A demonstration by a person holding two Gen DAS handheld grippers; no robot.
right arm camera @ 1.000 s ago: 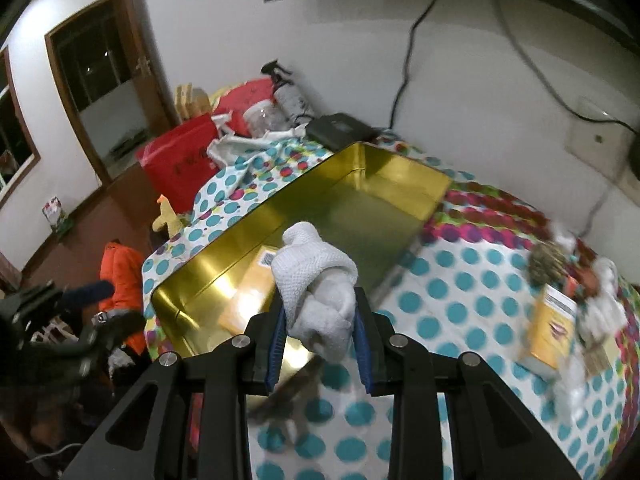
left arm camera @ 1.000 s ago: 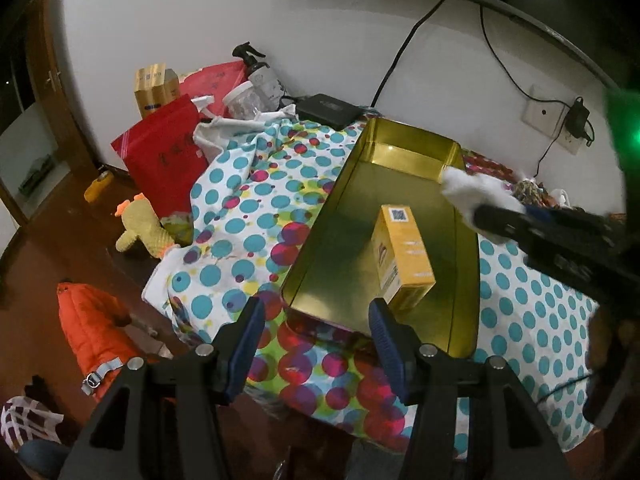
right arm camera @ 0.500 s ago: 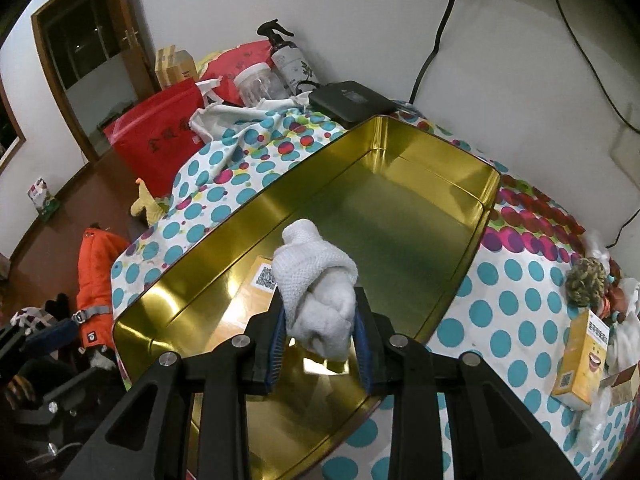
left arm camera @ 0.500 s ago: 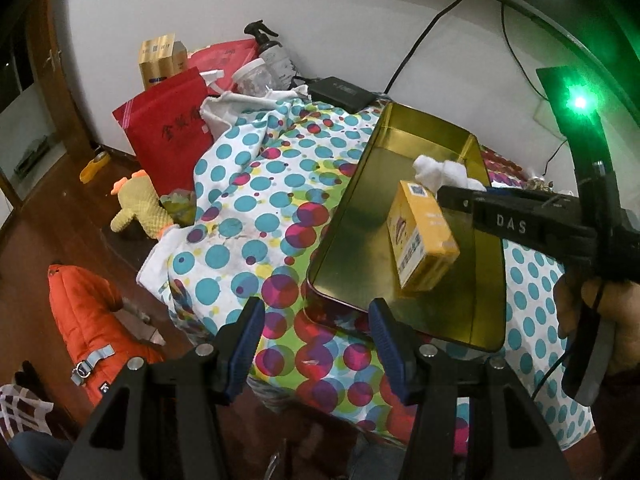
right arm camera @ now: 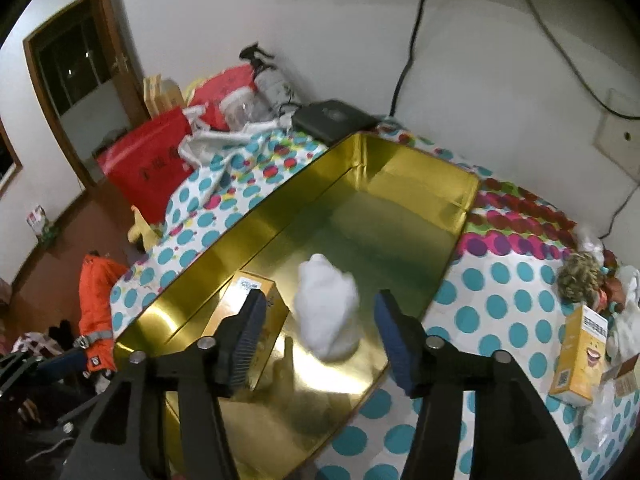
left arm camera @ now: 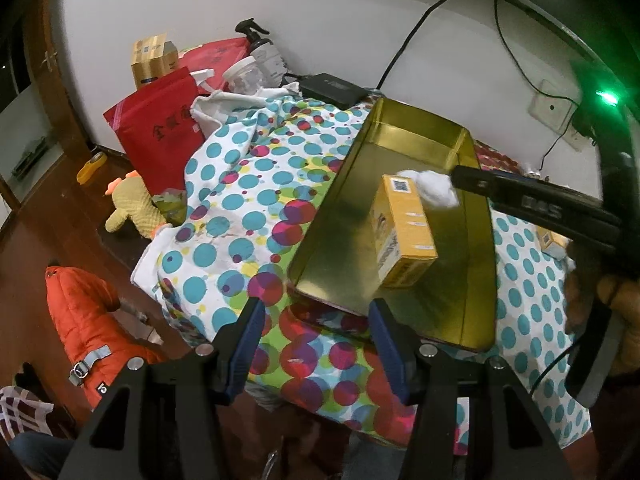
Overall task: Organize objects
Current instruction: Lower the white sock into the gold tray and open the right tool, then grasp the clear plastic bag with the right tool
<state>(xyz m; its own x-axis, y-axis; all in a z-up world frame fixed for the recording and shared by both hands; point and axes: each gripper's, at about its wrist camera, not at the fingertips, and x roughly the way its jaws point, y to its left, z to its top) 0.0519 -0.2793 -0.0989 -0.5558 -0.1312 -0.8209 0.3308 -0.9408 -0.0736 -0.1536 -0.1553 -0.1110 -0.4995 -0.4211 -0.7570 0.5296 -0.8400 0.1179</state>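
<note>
- While the left gripper (left arm camera: 316, 332) hangs with its blue-padded jaws parted and nothing between them, it sits at about six o'clock in its own view, over the near edge of the polka-dot tablecloth (left arm camera: 240, 208).
- At nine o'clock from that gripper, an orange padded jacket (left arm camera: 80, 320) lies on the wooden floor, with a yellow plush toy (left arm camera: 128, 208) further up at ten o'clock.
- At eleven o'clock a red zip-top pouch (left arm camera: 160, 136) leans against the table's far corner.
- At centre, a long rectangular gold metal tin (right arm camera: 360, 216) rests on the cloth, open side up.
- Inside the tin, a yellow cardboard box (left arm camera: 404, 232) lies toward its near left part.
- Just right of that box, at twelve o'clock from the right gripper (right arm camera: 316, 336), a rolled white knitted cloth (right arm camera: 328, 312) sits between the jaws, which have just been opening; the pads stand clear of it on both sides.
- The cloth looks blurred, so whether it already rests on the tin's floor I cannot tell.
- At three o'clock in the right wrist view, a second yellow box (right arm camera: 580, 352) stands on the cloth outside the tin, beside a brown frizzy bundle (right arm camera: 580, 276).
</note>
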